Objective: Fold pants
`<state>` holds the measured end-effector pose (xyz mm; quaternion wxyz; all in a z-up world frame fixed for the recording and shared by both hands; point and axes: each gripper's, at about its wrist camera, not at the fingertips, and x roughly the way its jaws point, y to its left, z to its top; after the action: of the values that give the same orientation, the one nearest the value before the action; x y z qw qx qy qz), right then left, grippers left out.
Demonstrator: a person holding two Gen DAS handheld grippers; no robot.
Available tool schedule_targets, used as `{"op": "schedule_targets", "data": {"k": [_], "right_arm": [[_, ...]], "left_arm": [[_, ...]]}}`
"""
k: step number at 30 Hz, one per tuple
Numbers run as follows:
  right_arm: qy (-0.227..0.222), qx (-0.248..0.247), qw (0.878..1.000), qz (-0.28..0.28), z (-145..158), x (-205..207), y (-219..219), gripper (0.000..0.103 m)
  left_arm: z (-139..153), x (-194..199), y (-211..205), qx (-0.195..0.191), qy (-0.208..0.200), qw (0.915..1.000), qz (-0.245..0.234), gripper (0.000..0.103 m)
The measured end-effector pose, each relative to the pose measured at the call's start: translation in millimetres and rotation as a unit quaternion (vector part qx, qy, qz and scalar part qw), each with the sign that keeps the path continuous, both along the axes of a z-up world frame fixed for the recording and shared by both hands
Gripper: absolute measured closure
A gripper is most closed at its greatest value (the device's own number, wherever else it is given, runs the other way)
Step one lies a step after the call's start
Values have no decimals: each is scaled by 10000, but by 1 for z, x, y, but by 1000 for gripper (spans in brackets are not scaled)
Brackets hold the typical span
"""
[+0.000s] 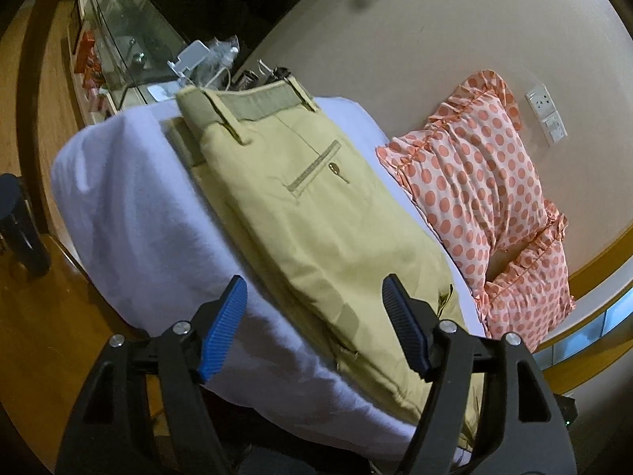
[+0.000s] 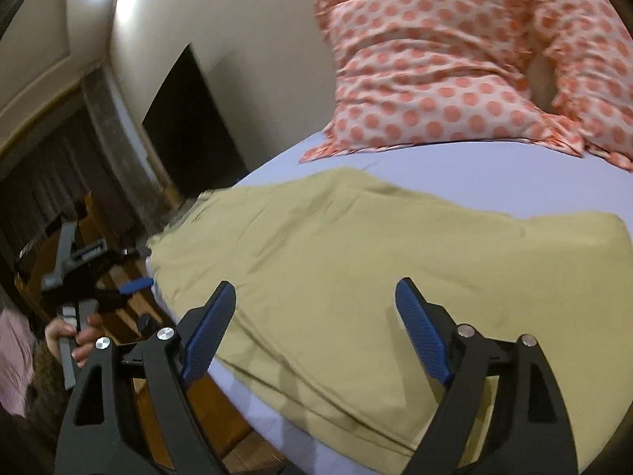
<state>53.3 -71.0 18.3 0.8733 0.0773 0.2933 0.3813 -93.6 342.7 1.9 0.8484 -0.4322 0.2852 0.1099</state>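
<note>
Khaki pants (image 1: 316,213) lie flat along the white bed (image 1: 130,206), waistband and back pocket at the far end. My left gripper (image 1: 314,297) is open and empty just above the near part of the pants. In the right wrist view the pants (image 2: 356,277) spread across the sheet (image 2: 474,174). My right gripper (image 2: 314,301) is open and empty over their near edge. The left gripper (image 2: 134,287) also shows there, off the bed's left edge, held by a hand.
Two orange polka-dot pillows (image 1: 486,206) lean on the wall beside the pants, also in the right wrist view (image 2: 455,59). A glass-topped side table (image 1: 126,39) with clutter stands past the bed's far end. Wooden floor (image 1: 35,316) lies to the left.
</note>
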Motion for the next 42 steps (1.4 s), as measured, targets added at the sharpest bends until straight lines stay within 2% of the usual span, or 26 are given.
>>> {"op": "schedule_targets", "data": {"k": [3, 5, 10, 11, 13, 14, 15, 16, 18, 21, 23, 25, 26, 27, 28, 29, 30, 31, 32, 33, 35, 36, 37, 40, 41, 42], "right_arm": [[171, 165, 9996, -123, -2, 8, -6, 18], [281, 283, 9991, -150, -3, 11, -8, 18], [295, 357, 9989, -95, -5, 10, -8, 16], [312, 369, 9988, -72, -6, 10, -7, 16], [323, 410, 9986, -29, -6, 9, -10, 16], [316, 436, 9985, -35, -6, 8, -13, 16], [307, 470, 9984, -51, -7, 7, -16, 15], [296, 520, 9982, -91, -7, 6, -21, 14], [306, 588, 9976, -180, -8, 7, -31, 14], [316, 722, 9962, -371, -7, 8, -53, 14], [229, 791, 9953, -507, -3, 6, -67, 14], [83, 873, 9931, -775, 1, 2, -89, 14], [56, 911, 9918, -896, 2, 2, -98, 14], [37, 966, 9897, -1055, 4, 1, -108, 14], [26, 1067, 9860, -1285, 5, 1, -124, 14], [17, 1165, 9820, -1488, 6, 0, -139, 14], [14, 1237, 9786, -1645, 7, -1, -150, 14], [20, 1332, 9733, -1869, 7, -2, -165, 14], [53, 1414, 9686, -2043, 8, -2, -178, 14], [100, 1492, 9643, -2184, 8, -3, -189, 14], [258, 1641, 9563, -2407, 5, -5, -210, 14], [339, 1695, 9542, -2442, 3, -5, -216, 14], [463, 1741, 9535, -2417, 1, -4, -221, 14], [793, 1587, 9586, -2228, -6, 8, -217, 14], [902, 1529, 9599, -2169, -10, 13, -214, 14], [1099, 1440, 9616, -2063, -15, 23, -206, 14]], "left_arm": [[3, 9, 1, 100, 147, 9998, 22, 29], [4, 13, 1, -30, 257, 9996, 75, 27], [1, 25, 6, -706, 231, 9972, -63, 25], [0, 27, 9, -738, 237, 9970, -19, 28], [-7, 30, 23, -828, 225, 9962, 156, 52], [-11, 30, 33, -864, 219, 9955, 317, 58], [-15, 32, 41, -852, 227, 9952, 429, 72], [-17, 37, 47, -743, 305, 9956, 483, 83], [-15, 48, 51, -459, 427, 9970, 450, 86], [9, 70, 38, 422, 903, 9943, 380, 91], [40, 81, 15, 1233, 921, 9878, 253, 92], [78, 93, -28, 2051, 730, 9760, -60, 93], [94, 98, -51, 2342, 610, 9699, -260, 93], [116, 106, -92, 2811, 407, 9568, -626, 93], [128, 109, -120, 3096, 265, 9465, -871, 92], [140, 112, -157, 3428, 55, 9315, -1217, 92], [149, 113, -204, 3767, -236, 9096, -1735, 91], [150, 114, -241, 3930, -432, 8922, -2184, 90], [147, 115, -266, 3995, -529, 8796, -2529, 89], [140, 116, -295, 4051, -573, 8642, -2929, 88], [105, 122, -355, 4227, -427, 8234, -3761, 88], [89, 124, -370, 4270, -320, 8118, -3971, 88], [65, 125, -387, 4292, -115, 7957, -4272, 88], [24, 118, -411, 4444, 27, 7618, -4713, 85], [19, 112, -414, 4608, -21, 7555, -4657, 84], [19, 109, -414, 4685, -63, 7528, -4623, 82]]}}
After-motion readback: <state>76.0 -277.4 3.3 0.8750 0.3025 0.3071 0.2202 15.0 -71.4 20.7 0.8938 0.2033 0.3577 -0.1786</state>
